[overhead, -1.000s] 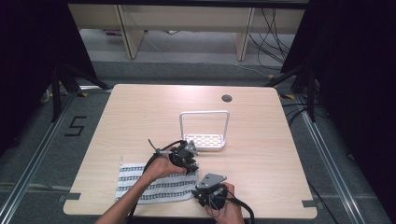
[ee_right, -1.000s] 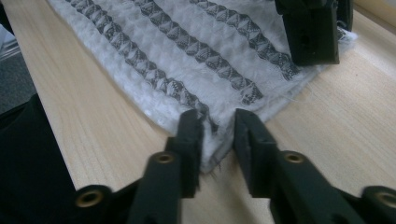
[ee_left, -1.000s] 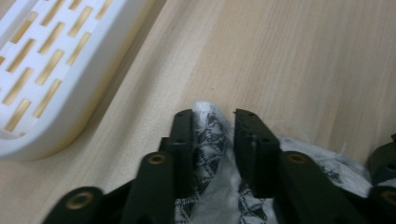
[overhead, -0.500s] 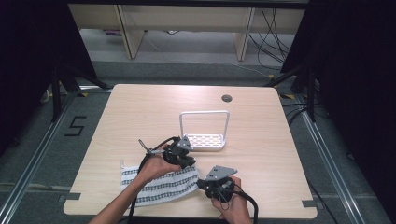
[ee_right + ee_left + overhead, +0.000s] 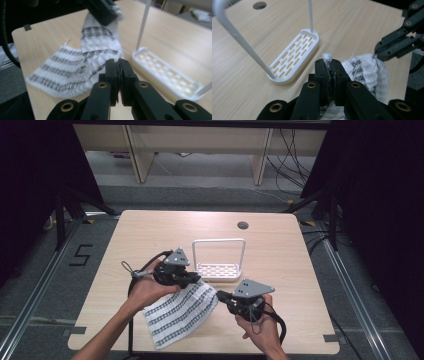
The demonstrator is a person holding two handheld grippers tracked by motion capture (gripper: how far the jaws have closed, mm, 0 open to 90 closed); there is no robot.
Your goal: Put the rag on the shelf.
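Scene: A person sat at a pale wooden tabletop (image 5: 150, 235) with a gripper in each hand, lifting a striped cloth between them.
Cloth: The white cloth with dark patterned stripes (image 5: 180, 312) hung between the two grippers, its upper edge raised and its lower part lying on the tabletop toward 7 o'clock from the rack.
Left gripper: The left gripper (image 5: 192, 279) had its jaws clenched on one corner of the cloth; in the left gripper view a white tuft of cloth (image 5: 327, 58) poked up between them.
Right gripper: The right gripper (image 5: 220, 296) had its jaws clenched on the other corner, at 4 o'clock from the left one; in the right gripper view the fabric (image 5: 75, 70) ran up to the closed jaws.
Rack: A white slotted tray with a tall wire hoop (image 5: 218, 269) stood just beyond the grippers, at 12 o'clock from the cloth.
Risk, slipping: Each grip looked to be on only a thin pinch of the corner, so a tug sideways could likely pull the fabric free and drop that side.
Risk, snagging: The loose threads at the edge could catch on the hoop if the cloth swung toward the rack.
Risk, tipping: The rack looked light; a gripper brushing the hoop could push or topple it.
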